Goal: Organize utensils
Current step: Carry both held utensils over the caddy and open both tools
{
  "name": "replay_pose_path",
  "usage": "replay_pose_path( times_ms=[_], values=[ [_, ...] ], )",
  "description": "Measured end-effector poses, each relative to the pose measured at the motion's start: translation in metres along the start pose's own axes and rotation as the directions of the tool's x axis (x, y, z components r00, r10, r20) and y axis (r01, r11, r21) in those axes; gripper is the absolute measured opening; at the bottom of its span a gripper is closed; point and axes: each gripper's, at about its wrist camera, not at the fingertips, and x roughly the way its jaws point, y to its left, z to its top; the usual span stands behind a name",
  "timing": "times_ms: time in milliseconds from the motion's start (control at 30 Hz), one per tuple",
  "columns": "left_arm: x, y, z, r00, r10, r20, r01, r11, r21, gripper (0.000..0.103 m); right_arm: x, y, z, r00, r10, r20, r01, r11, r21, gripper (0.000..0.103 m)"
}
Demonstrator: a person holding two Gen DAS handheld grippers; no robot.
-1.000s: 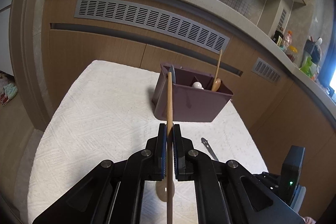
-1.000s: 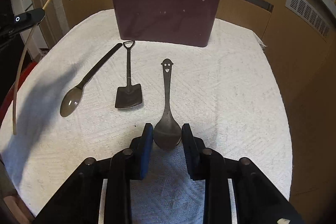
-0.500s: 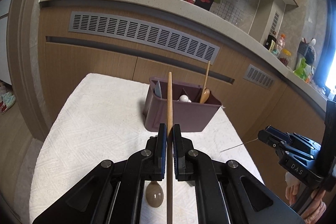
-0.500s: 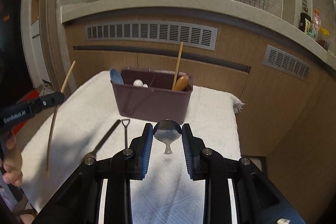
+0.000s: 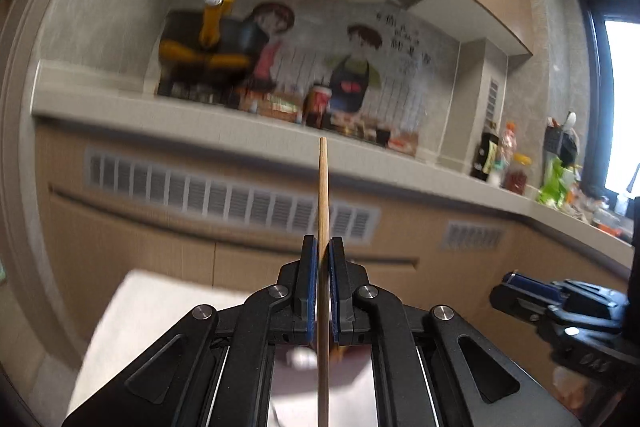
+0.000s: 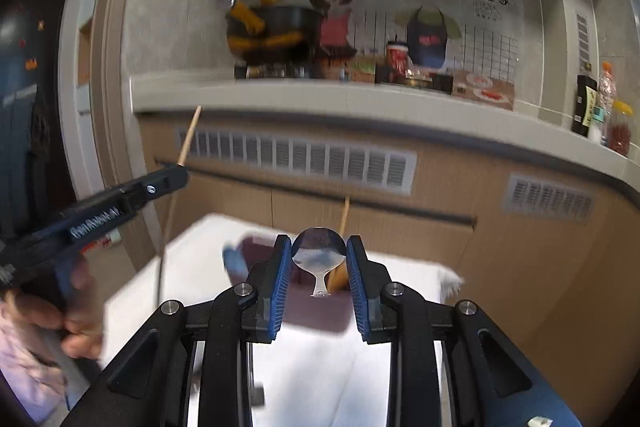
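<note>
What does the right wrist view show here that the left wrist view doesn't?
Only the right wrist view: the metal spoon gripped by its bowl in the right tongs, above the maroon utensil holder. Only the left wrist view: the window. Both: the wooden chopstick clamped in the left tongs, and the counter.

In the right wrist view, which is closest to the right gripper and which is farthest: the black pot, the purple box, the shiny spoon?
1. Shiny spoon, between the right gripper fingers.
2. Purple box, just behind, on the table.
3. Black pot, far up on the counter.
</note>
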Motion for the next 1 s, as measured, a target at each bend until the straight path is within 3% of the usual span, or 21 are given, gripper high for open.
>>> replay_pose_path(
  times_ms=[167,300,533,667,733,800,967,1000],
  values=[
    [0.052,0.002,0.016,1.000,0.014,0.019,-0.014,1.000,0.003,0.006,0.034,-0.022,0.022,0.999,0.031,-0.013,-0.031,0.999,0.010,0.025],
    [0.084,0.005,0.015,0.999,0.025,0.039,-0.025,1.000,-0.001,0.006,0.059,-0.032,0.021,0.998,0.040,-0.058,-0.039,0.999,0.008,0.025],
    [0.123,0.024,-0.012,0.998,0.061,0.033,-0.060,0.998,-0.036,0.006,0.111,-0.037,0.001,0.984,0.065,-0.165,-0.060,0.998,0.036,0.025],
    [0.134,0.040,-0.036,0.997,0.075,-0.019,-0.077,0.993,-0.086,0.014,0.143,-0.030,-0.018,0.958,0.085,-0.273,-0.080,0.996,0.032,0.028],
    [0.133,0.045,-0.046,0.995,0.082,-0.051,-0.086,0.993,-0.080,0.027,0.153,-0.027,-0.027,0.947,0.102,-0.304,-0.094,0.995,0.040,0.046],
    [0.125,0.052,-0.052,0.992,0.100,-0.083,-0.106,0.991,-0.079,0.036,0.153,-0.026,-0.036,0.953,0.077,-0.294,-0.066,0.997,0.045,0.062],
    [0.090,0.072,-0.059,0.979,0.119,-0.165,-0.140,0.983,-0.119,0.052,0.139,-0.022,-0.050,0.965,0.038,-0.260,-0.027,0.999,0.044,0.069],
    [0.083,0.075,-0.061,0.977,0.123,-0.176,-0.145,0.982,-0.121,0.052,0.134,-0.019,-0.053,0.969,0.019,-0.247,-0.011,0.999,0.030,0.075]
  ],
)
